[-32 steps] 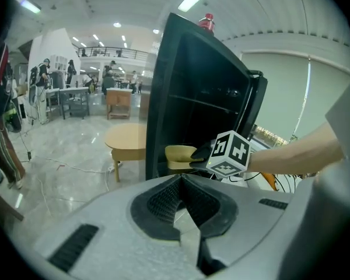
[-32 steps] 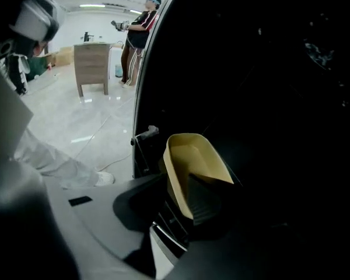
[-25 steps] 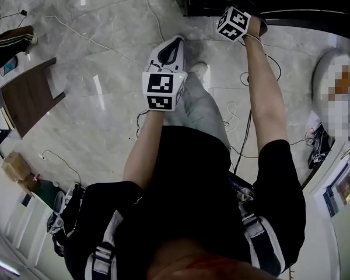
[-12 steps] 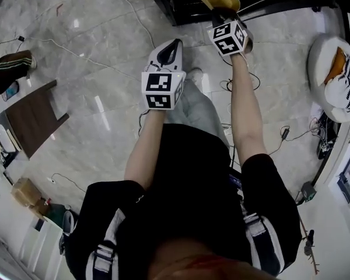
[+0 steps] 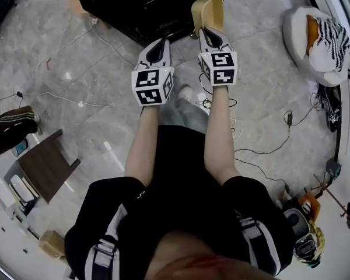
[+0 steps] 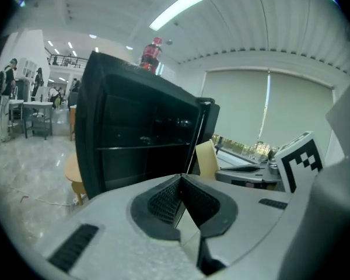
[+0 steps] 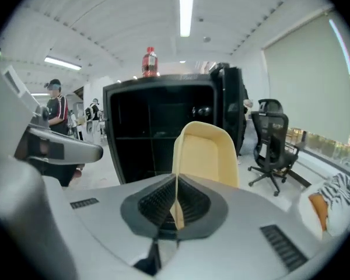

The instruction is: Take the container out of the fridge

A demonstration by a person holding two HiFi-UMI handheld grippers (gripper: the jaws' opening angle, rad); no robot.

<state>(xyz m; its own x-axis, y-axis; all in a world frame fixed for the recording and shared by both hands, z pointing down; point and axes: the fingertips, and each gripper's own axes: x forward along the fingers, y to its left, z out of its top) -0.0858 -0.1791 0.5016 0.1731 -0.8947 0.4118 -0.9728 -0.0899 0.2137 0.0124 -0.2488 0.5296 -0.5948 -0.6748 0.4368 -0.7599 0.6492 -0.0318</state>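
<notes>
My right gripper [image 5: 207, 31] is shut on one wall of a beige plastic container [image 5: 208, 13], held up in the air in front of the black fridge [image 5: 134, 4]. In the right gripper view the container [image 7: 207, 153] stands upright beyond the jaws, its thin wall pinched at my right gripper [image 7: 176, 198], and the fridge [image 7: 157, 127] shows dark shelves behind it. My left gripper [image 5: 161, 42] hangs beside the right one, shut and holding nothing. In the left gripper view, my left gripper [image 6: 181, 181] has its pads pressed together, with the container [image 6: 207, 159] off to its right.
A red bottle [image 7: 150, 62] stands on top of the fridge. An office chair [image 7: 271, 142] is to the fridge's right, and a white cushion [image 5: 300, 39] carries a striped cloth. Cables [image 5: 262, 150] trail over the marble floor. A brown table [image 5: 46, 165] is at left. A person [image 7: 55, 112] stands far off.
The right gripper has drawn back from the fridge with the beige container in it and now sits level with the left gripper. The head view has swung so the fridge shows at top.
</notes>
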